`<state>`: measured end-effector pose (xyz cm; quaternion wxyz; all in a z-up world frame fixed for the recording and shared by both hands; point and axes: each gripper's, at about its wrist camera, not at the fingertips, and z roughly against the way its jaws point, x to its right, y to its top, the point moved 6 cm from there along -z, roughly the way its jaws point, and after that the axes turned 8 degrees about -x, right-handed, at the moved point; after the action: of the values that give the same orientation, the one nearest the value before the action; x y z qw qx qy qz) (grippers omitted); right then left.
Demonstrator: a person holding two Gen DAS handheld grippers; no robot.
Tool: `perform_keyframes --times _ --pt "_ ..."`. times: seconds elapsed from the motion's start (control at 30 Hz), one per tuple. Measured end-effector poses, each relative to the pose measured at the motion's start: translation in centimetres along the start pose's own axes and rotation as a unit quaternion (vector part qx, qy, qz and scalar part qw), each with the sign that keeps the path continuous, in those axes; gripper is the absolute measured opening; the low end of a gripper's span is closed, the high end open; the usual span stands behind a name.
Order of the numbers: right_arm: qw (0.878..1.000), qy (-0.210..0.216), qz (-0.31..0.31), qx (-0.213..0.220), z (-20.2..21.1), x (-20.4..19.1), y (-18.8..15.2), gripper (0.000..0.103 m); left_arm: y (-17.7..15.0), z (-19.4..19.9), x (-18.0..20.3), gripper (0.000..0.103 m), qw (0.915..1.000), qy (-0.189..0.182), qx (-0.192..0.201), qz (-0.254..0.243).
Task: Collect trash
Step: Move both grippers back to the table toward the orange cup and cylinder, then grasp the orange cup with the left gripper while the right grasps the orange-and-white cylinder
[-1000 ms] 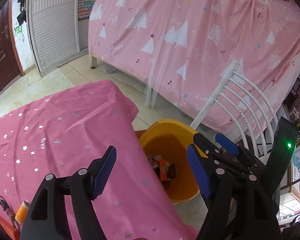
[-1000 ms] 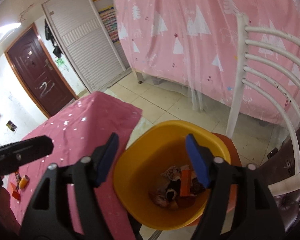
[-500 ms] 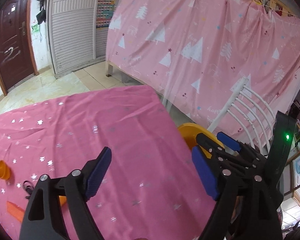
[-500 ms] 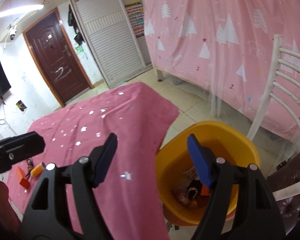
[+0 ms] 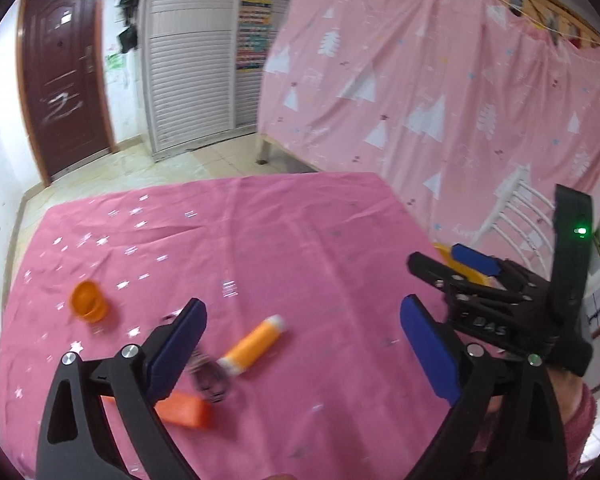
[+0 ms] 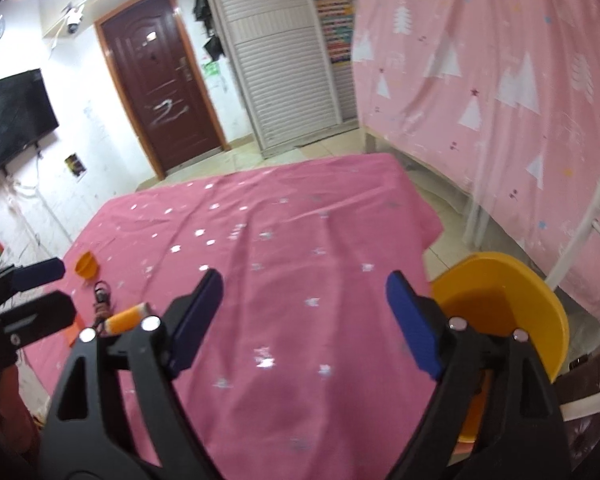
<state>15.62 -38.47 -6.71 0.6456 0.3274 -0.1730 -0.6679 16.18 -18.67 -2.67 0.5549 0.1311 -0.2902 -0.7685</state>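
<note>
My left gripper (image 5: 304, 344) is open and empty above the pink starred tablecloth (image 5: 260, 248). Under it lie an orange tube with white ends (image 5: 254, 345), a flat orange piece (image 5: 184, 410), a dark tangled cord (image 5: 210, 378) and, further left, a small orange cap (image 5: 87, 301). My right gripper (image 6: 306, 322) is open and empty over the table's right part; it also shows in the left wrist view (image 5: 472, 264). The yellow bin (image 6: 504, 312) stands beside the table's right edge. The tube (image 6: 126, 318), cord (image 6: 102, 294) and cap (image 6: 87, 265) lie far left in the right wrist view.
A white slatted chair (image 5: 512, 208) stands behind the bin. A pink curtain with white trees (image 5: 440, 92) hangs at the right. A brown door (image 6: 160, 92) and a white shutter (image 6: 284, 60) are at the back. A dark screen (image 6: 12, 120) hangs on the left wall.
Both grippers have swung left, away from the yellow bin and over the table. The orange tube, flat piece, cord and cap have come into the left wrist view. Both stay open.
</note>
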Motion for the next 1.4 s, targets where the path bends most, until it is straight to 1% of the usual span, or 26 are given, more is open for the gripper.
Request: perform_keyframes --times 0.07,0.23,0.43,0.53,0.63,0.83,0.93,1.03,1.13,1.23,1.4 --pt "1.000 0.003 0.008 -0.004 -0.3 -1.0 -0.1 0.080 -0.6 0.2 -2.0 0.092 0.9998 0.006 -0.003 0.016" --pt "0.999 0.009 0.030 -0.019 -1.2 -4.0 -0.4 0.080 -1.4 0.5 -5.5 0.092 0.9992 0.015 -0.005 0.038" --pt "0.998 0.021 0.059 -0.031 -2.1 -7.4 -0.7 0.080 -1.5 0.5 -11.0 0.092 0.9960 0.035 -0.002 0.083" --pt "0.996 0.031 0.069 -0.038 -2.5 -8.9 -0.9 0.080 -1.4 0.0 -12.8 0.092 0.9947 0.046 -0.006 0.092" --pt "0.994 0.040 0.084 -0.048 -3.0 -10.5 -1.3 0.080 -1.0 -0.7 -15.0 0.092 0.9927 0.072 -0.007 0.096" --pt "0.990 0.051 0.119 -0.064 -3.9 -13.0 -2.3 0.080 -0.9 -2.1 -18.0 0.092 0.9916 0.081 -0.021 0.099" --pt "0.987 0.052 0.133 -0.072 -4.2 -13.8 -2.4 0.080 -1.1 -2.8 -18.5 0.092 0.9922 0.075 -0.033 0.095" --pt "0.984 0.040 0.154 -0.085 -4.7 -14.6 -2.7 0.080 -1.3 -3.6 -19.1 0.092 0.9924 0.062 -0.047 0.096" --pt "0.981 0.029 0.164 -0.100 -5.3 -14.8 -2.9 0.080 -1.3 -4.1 -19.4 0.092 0.9927 0.058 -0.052 0.092" --pt "0.979 0.025 0.172 -0.106 -5.6 -15.0 -2.9 0.080 -1.3 -4.5 -19.3 0.092 0.9934 0.052 -0.058 0.084" --pt "0.975 0.022 0.188 -0.119 -6.3 -15.4 -2.9 0.074 -1.2 -5.2 -18.9 0.092 0.9943 0.044 -0.067 0.070"
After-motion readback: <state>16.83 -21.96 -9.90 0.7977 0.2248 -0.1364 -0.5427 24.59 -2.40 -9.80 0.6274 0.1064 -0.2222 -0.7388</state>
